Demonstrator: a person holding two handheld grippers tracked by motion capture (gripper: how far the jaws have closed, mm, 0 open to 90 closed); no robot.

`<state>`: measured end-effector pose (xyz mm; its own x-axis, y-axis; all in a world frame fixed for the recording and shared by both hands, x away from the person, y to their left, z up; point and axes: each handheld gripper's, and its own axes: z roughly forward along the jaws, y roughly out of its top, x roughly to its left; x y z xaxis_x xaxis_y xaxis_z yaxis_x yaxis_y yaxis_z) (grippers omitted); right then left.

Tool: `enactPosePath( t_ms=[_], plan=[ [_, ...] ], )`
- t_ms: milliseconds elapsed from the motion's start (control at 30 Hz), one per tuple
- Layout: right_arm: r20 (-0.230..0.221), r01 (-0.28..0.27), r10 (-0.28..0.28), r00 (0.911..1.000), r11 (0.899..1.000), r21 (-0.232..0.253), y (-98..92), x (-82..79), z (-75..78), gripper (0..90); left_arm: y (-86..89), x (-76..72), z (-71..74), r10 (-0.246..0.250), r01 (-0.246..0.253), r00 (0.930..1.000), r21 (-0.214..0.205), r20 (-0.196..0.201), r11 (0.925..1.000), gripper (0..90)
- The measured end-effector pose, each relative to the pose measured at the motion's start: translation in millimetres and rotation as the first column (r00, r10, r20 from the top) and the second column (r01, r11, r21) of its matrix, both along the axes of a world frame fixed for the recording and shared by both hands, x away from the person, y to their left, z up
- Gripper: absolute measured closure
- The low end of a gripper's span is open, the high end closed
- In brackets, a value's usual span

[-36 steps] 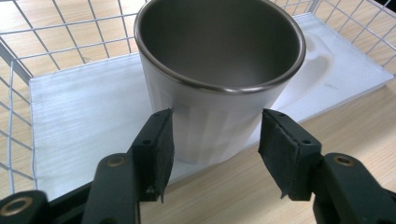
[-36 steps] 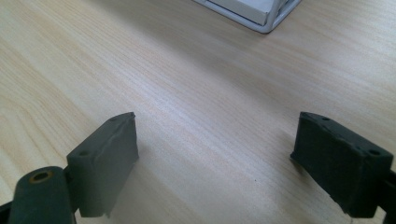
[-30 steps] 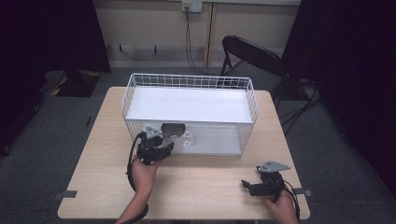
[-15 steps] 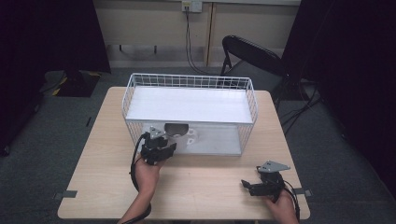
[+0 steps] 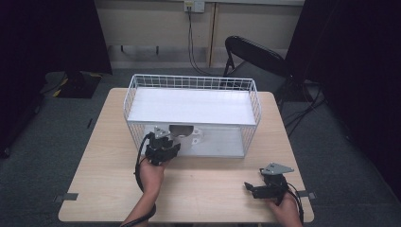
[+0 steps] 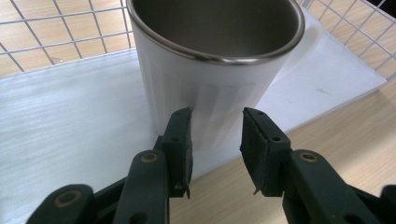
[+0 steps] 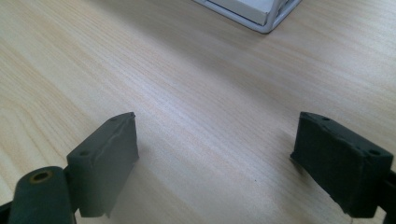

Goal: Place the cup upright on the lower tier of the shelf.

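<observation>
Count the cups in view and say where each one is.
1: a white metal cup stands on the white board inside the wire basket, near its front left, just ahead of the left gripper. None seems hidden.

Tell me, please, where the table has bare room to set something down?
Bare wood lies between the left gripper and right gripper, and along the table left of the wire basket. The basket's near-left corner, around the steel cup, is crowded.

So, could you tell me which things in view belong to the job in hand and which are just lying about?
Part of the job:
- white mug, steel-lined
- left gripper, at the mug's side, jaws just been closing, not yet pressing
- wire basket holding the mug

Just about:
- right gripper, open over bare table
- folding chair
</observation>
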<state>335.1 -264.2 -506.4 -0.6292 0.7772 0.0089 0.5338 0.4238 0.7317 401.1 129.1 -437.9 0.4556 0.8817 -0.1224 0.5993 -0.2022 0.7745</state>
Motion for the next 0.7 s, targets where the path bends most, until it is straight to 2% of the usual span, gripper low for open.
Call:
enactPosePath(
  t_ms=[367,433,700],
  plan=[
    [0.0,0.0,0.0,1.0,1.0,0.001,0.0,0.0,-0.1,12.9,-6.5,3.8,0.1,-0.015,0.015,0.9999,0.004,0.002,0.9999,63.5],
    [0.0,0.0,0.0,1.0,1.0,0.001,0.0,0.1,-0.1,12.9,-7.6,3.8,-0.3,-0.01,0.011,0.9999,-0.011,0.004,0.9999,63.5],
    [0.0,-0.001,0.001,1.0,1.0,0.001,0.0,0.1,-0.1,12.9,-8.5,4.3,-1.5,-0.005,0.005,0.9999,-0.01,0.015,0.9999,64.0]
  ],
)
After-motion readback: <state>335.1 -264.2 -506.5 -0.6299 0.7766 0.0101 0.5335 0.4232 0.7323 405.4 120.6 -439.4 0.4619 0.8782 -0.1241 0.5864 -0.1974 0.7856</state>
